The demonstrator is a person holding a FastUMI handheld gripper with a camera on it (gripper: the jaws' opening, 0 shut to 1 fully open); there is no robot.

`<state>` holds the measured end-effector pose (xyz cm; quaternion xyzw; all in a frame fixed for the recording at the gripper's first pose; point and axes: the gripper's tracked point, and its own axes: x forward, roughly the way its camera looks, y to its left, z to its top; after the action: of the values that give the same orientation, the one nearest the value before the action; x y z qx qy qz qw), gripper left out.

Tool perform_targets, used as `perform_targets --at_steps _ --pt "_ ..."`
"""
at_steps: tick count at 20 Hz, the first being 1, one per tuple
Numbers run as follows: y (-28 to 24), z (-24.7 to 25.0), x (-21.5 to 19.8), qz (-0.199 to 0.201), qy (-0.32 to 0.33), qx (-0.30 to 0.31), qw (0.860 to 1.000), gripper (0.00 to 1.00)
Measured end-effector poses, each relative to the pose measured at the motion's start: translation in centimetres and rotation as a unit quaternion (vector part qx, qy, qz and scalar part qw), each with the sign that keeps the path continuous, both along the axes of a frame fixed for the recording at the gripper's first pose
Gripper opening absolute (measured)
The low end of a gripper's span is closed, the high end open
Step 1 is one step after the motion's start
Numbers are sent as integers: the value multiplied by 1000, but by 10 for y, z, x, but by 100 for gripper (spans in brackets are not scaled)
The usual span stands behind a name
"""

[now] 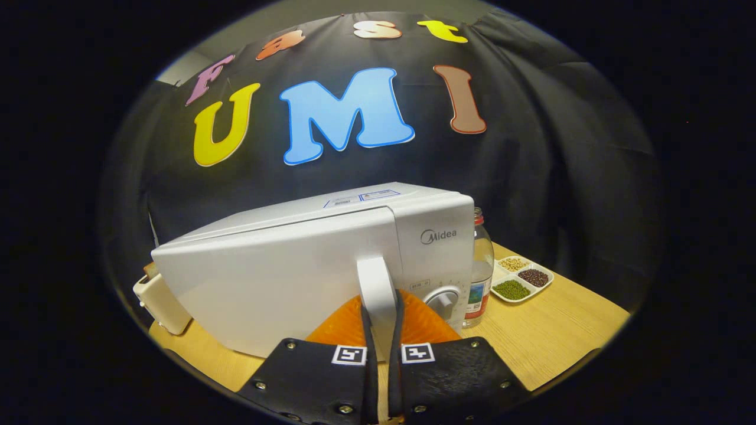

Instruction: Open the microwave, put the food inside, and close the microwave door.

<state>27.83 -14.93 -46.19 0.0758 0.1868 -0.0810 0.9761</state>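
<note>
While gripper (381,319) clamps microwave (307,265) door handle (378,295), bottle (481,268), divided bean tray (522,277) sit beside.

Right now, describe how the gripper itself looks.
The gripper has two flat black plates side by side, studded with small silver screws. Each plate carries a square black-and-white marker near its inner top corner. Two ribbed, wedge-shaped fingers taper forward from the plates. A narrow slit runs between the plates.

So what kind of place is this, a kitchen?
Probably a staged demo booth, not a real kitchen: a microwave sits on a wooden table against a black cloth wall, with a tray of beans beside it. The tool is shut on the door handle.
</note>
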Motion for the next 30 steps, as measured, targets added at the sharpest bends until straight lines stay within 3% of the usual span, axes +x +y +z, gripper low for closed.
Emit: perform_targets --at_steps 2,4,7,8,11,20,30 --pt "2 -2 -6 28 5 -12 1000 7" --pt "7 0 -29 12 23 27 999 7" --pt "26 15 -84 5 23 -78 997 7" --pt "36 19 -101 10 8 -87 996 7" --pt "67 27 -142 38 -32 -61 997 7" --pt "167 40 -218 91 -53 -21 994 6" --pt "282 48 -252 114 -95 1 989 6"
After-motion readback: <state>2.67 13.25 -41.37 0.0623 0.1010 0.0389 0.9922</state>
